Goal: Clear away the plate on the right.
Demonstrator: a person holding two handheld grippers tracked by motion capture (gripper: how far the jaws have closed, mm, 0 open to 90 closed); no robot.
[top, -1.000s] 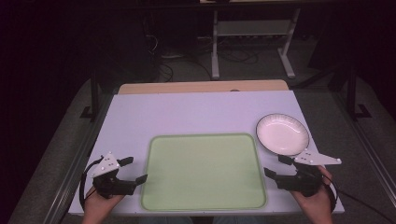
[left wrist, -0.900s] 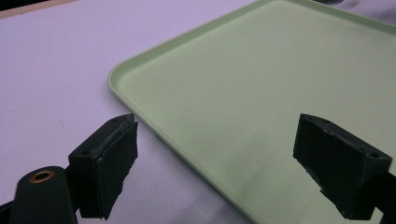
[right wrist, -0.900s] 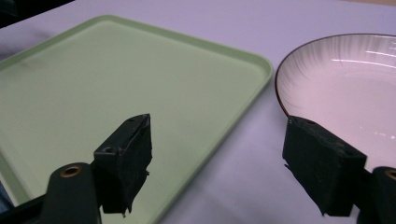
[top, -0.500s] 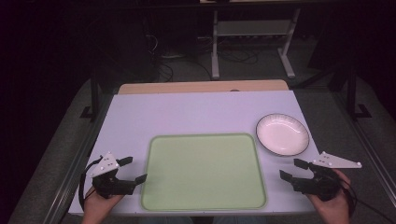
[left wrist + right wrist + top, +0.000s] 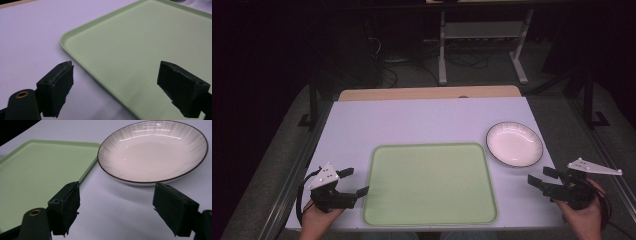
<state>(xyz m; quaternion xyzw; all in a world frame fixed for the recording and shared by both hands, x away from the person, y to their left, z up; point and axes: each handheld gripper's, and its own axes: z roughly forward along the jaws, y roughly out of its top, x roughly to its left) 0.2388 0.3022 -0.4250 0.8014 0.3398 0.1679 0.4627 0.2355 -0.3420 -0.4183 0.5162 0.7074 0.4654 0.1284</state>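
You are holding both grippers low at the near edge of the table point(image 5: 412, 120), and neither one is carrying anything. Your left gripper point(image 5: 353, 182) is sitting just beside the left rim of the green tray point(image 5: 430, 183), jaws spread wide; in the left gripper view the tray's rounded corner point(image 5: 65, 37) is lying between and beyond the two jaws, with one jaw over the table and the other over the tray's floor. Your right gripper point(image 5: 542, 178) is resting to the right of the tray, jaws also parted and gripping nothing, and it is pointing toward the white plate point(image 5: 514, 144) with the dark rim.

The plate is standing on the table just off the tray's far right corner, close to it; in the right gripper view a thin strip of table is showing between the plate point(image 5: 152, 151) and the tray's edge point(image 5: 88, 167).

To my eye you are at the approach stage, with no grasp begun. The likely next move is for your right gripper to be going forward to the plate's near rim, one jaw over the lip and one under it, since the rim is shallow and glossy and may slip. Your left gripper is looking well placed for steadying the tray.
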